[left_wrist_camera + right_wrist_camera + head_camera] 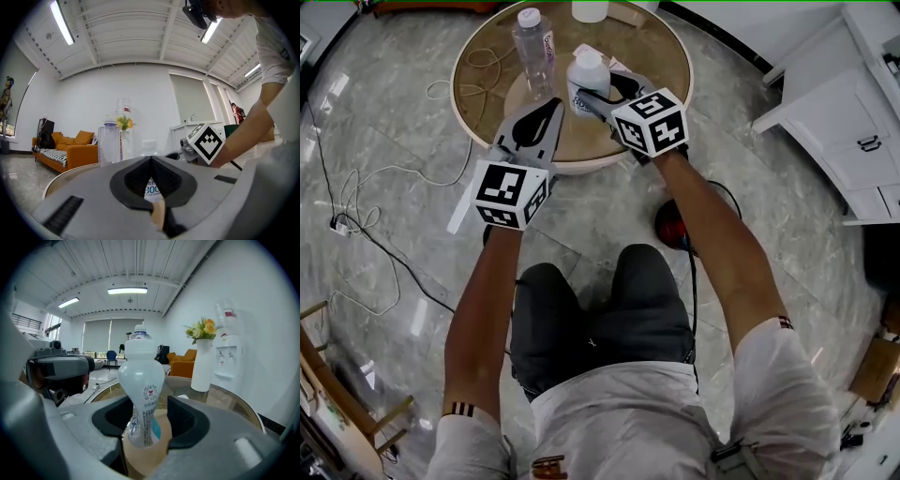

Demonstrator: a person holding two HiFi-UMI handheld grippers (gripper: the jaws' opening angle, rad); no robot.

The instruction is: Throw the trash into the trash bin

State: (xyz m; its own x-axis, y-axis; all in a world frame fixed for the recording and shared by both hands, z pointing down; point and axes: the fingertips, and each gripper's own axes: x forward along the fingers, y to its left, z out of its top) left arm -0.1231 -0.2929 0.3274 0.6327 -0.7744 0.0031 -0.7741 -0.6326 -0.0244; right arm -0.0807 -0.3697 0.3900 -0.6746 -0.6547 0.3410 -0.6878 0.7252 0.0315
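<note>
A white plastic bottle (pixel 586 70) (pixel 140 376) stands upright on the round glass-topped table (pixel 656 47). My right gripper (pixel 598 94) (pixel 150 408) reaches around the bottle's narrow waist, and a gap shows beside the right pad (pixel 185 416). To its left stands a clear plastic bottle (pixel 534 47) (pixel 109 143) with a white cap. My left gripper (pixel 553 105) (pixel 151 160) hovers over the table's near edge, below the clear bottle, with its tips together and nothing in them. No trash bin is in view.
A white vase with flowers (pixel 202 366) stands at the table's far side. Cables (pixel 356 225) trail over the marble floor at the left. A red and black round object (pixel 670 223) lies on the floor by the person's right knee. A white cabinet (pixel 834 122) stands at the right.
</note>
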